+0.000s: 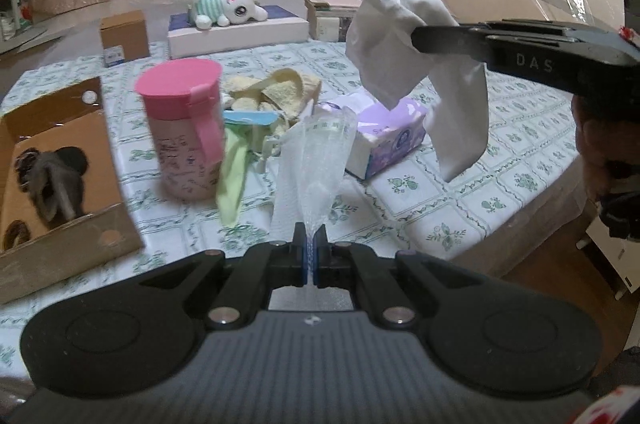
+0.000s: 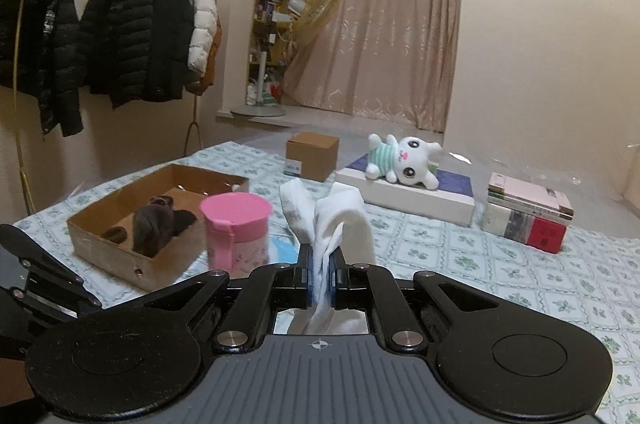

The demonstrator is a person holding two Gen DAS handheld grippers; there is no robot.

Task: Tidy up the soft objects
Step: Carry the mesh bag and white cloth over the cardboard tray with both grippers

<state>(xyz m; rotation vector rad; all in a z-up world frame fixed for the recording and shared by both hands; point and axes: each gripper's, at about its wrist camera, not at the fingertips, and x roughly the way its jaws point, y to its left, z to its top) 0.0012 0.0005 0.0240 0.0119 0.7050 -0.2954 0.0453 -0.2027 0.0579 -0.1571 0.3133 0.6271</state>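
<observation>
Now white cloth (image 2: pixel 326 224) (bunched) sits pinched in right tool (image 2: pixel 320 280).

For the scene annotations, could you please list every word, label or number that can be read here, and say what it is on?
"DAS": raised letters on the right gripper arm.
Pink-lidded cup: dark handwriting, too blurred to read.
Purple tissue pack: print too small to read.
Small cardboard box: blue-and-white sticker, unreadable.
Stack of books: spines unreadable.
Black jacket: chest print unreadable.
</observation>
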